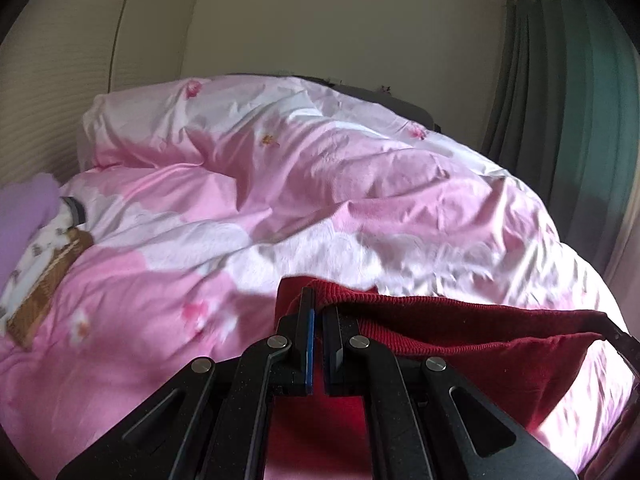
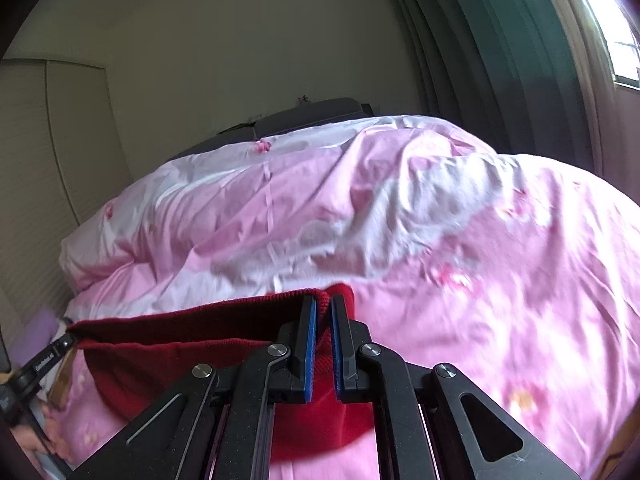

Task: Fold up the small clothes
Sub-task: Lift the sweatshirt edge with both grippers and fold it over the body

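Both grippers angled down over the bed. Left gripper (image 1: 319, 314) pinched tight on one corner of the red knit garment (image 1: 460, 332), right gripper (image 2: 324, 306) clamped on the other; the cloth hangs stretched between them above the pink duvet (image 1: 280, 184). Garment's lower part is hidden behind the linkages. Far left items are blurred.

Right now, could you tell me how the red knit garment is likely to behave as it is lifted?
Probably floppy: the red knit garment sags between the left gripper and right gripper. Likely light, since two pinched corners carry it. Its ribbed knit probably resists slipping.
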A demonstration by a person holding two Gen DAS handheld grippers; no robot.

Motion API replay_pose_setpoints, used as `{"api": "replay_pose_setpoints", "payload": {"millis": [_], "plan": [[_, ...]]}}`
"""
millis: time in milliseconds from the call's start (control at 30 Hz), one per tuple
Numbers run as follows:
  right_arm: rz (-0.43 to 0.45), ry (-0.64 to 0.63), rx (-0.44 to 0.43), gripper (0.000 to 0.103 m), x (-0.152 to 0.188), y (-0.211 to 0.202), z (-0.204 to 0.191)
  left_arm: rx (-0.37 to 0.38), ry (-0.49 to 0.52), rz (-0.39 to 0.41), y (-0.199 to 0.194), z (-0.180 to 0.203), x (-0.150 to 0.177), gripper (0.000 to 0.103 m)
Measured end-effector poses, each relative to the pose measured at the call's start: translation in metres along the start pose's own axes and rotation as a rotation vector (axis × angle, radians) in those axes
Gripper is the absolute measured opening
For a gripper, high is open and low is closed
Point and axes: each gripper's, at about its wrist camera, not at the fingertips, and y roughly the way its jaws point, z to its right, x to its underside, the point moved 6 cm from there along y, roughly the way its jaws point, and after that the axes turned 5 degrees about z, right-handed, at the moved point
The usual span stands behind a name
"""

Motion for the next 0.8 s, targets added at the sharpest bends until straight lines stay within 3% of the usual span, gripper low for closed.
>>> {"api": "replay_pose_setpoints", "payload": {"millis": [367,700,767,800], "plan": [[-0.134,-0.021,0.019,0.007,0.005,0.15,0.005,-0.031,0.03,-0.073,0.11,0.009,-0.001,0.005],[-0.233,-0.07,0.034,0.008,0.032,0.212,0.009,-0.086,0.086,-0.189,0.166,0.005,0.033,0.008],[-0.254,-0.072,0.03,0.012,0.035,0.218,0.008,-0.079,0.09,-0.201,0.164,0.006,0.031,0.008],[-0.263,-0.07,0.024,0.023,0.036,0.219,0.007,-0.075,0.092,-0.198,0.161,0.007,0.029,0.009]]}}
